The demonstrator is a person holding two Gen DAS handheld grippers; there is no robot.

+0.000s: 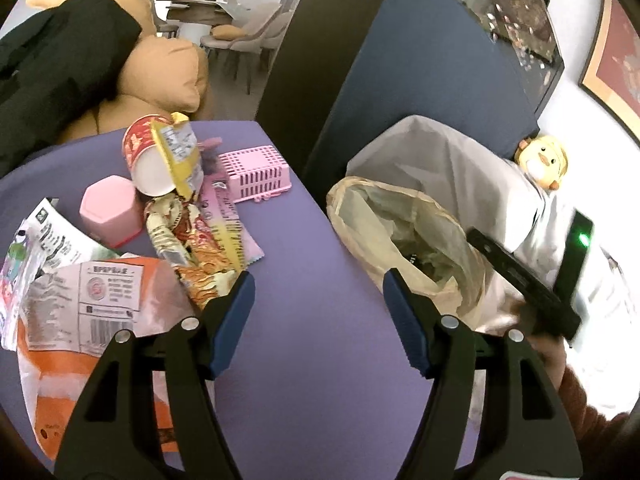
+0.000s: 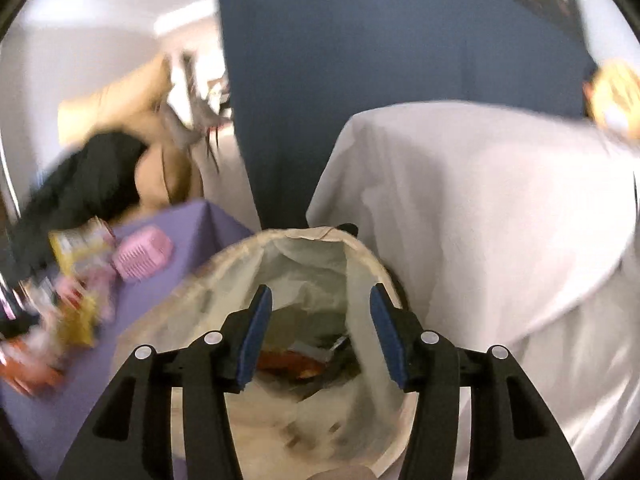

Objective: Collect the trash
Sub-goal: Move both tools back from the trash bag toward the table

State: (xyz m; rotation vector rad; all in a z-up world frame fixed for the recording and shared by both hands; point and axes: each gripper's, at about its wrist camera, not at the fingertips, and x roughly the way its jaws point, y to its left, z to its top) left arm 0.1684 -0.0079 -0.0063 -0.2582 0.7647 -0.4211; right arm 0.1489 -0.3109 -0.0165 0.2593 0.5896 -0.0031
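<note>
Purple tablecloth (image 1: 304, 320) carries the wrapper pile (image 1: 192, 240) well left of the lined trash bag (image 2: 304, 264). Above that bag's mouth hangs the right gripper (image 2: 316, 336), fingers spread, holding nothing; beside the bag, the left gripper (image 1: 320, 312) gapes empty.

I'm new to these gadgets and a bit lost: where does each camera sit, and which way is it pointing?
Left wrist: on the left gripper, looking down over the purple table with wrappers and the cup; its open fingers show, and the right gripper beyond the bag.
Right wrist: on the right gripper, looking down into the bag; only its open fingers show.
Shared: bag, table, pink basket.
</note>
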